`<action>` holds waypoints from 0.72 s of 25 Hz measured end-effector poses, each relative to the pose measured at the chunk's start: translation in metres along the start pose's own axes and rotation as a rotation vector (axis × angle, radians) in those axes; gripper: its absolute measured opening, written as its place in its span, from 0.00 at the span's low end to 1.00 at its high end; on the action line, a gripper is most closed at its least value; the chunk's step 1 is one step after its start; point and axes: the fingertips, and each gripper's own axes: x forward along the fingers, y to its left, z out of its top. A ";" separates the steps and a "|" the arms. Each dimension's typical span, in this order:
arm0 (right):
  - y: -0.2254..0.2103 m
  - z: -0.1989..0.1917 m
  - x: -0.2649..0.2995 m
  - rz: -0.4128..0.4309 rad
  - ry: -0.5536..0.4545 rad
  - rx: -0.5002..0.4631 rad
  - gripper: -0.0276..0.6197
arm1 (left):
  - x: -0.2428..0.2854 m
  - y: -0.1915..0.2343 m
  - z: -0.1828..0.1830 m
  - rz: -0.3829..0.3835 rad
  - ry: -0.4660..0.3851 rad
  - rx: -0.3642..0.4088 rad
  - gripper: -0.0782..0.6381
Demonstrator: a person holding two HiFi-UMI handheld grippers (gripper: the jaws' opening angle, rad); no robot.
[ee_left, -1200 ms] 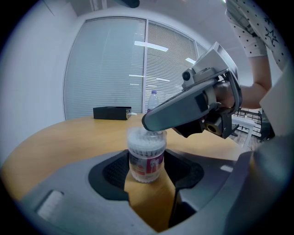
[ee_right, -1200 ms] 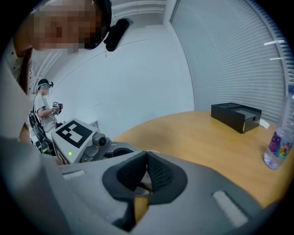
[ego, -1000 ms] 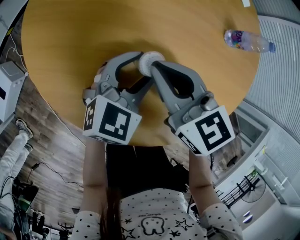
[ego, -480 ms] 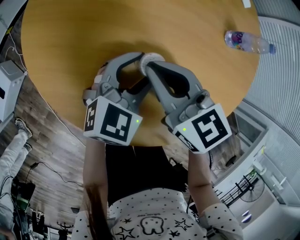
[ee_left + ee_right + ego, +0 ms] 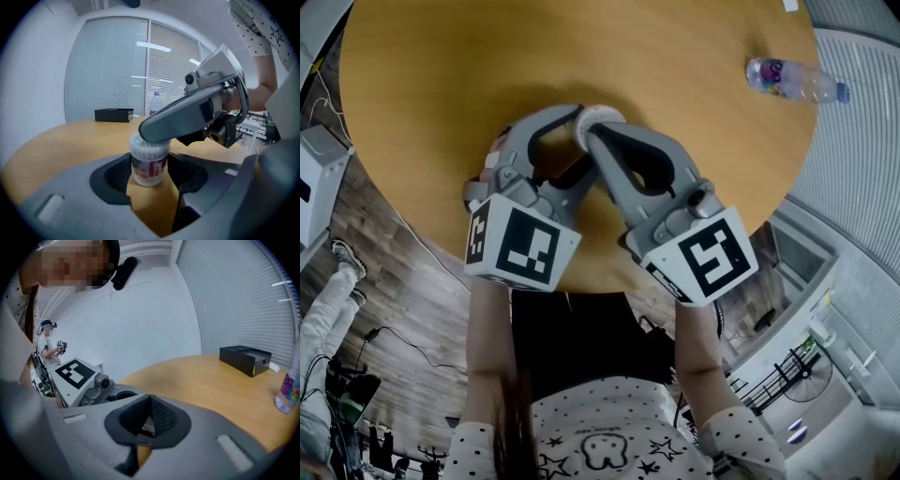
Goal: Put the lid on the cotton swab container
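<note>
Round wooden table, dark plank floor, glass wall with blinds, white wall

The cotton swab container stands on the counter between the jaws of the left gripper, one jaw pressed to each side of it. The jaws of the right gripper lie together across its top, reaching in from the right. Well beyond the left jaws, a box sits ahead to the left and a water bottle lies straight ahead, behind the container.
</note>
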 end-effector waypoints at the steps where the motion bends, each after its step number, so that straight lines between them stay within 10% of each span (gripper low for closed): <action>1: 0.000 0.000 0.000 -0.003 -0.003 0.000 0.05 | 0.000 0.000 0.000 0.000 0.000 0.000 0.46; 18: 0.001 0.000 0.001 -0.018 -0.036 0.010 0.05 | -0.001 0.002 -0.003 0.010 -0.007 0.012 0.46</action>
